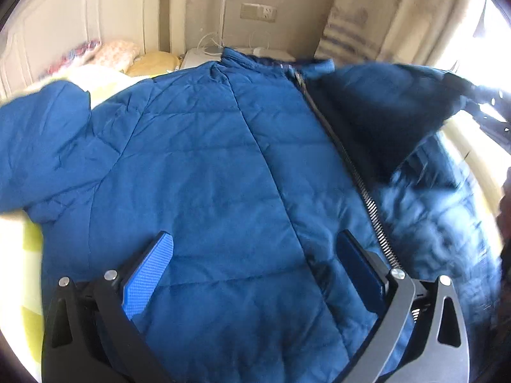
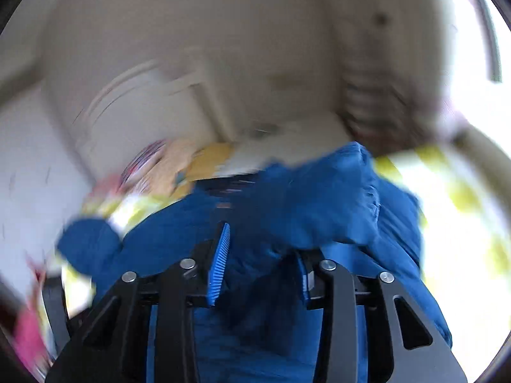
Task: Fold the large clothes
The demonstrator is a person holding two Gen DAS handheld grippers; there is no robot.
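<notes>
On the bed (image 1: pixel 19 287), over its yellow-and-white checked sheet, lies a blue quilted jacket (image 1: pixel 207 175), front up. Its long axis runs away from the left wrist camera, collar (image 1: pixel 242 56) toward the far headboard (image 1: pixel 64 16) end, hem nearest. At the left edge of the bed a sleeve (image 1: pixel 41 134) spreads out sideways. Pillows (image 1: pixel 121 54) sit at the far left corner. The left gripper (image 1: pixel 255 271) hovers over the lower chest panel, its fingers (image 1: pixel 150 274) spread wide and holding nothing. To the right the metal zipper (image 1: pixel 361 175) runs diagonally from collar toward hem. Beyond it the right front panel (image 1: pixel 383 111) is lifted and turned over, dark lining showing. In the blurred right wrist view, the right gripper (image 2: pixel 262 265) has its fingers (image 2: pixel 220 261) partly closed with blue fabric bunched between them; whether they pinch it I cannot tell.
</notes>
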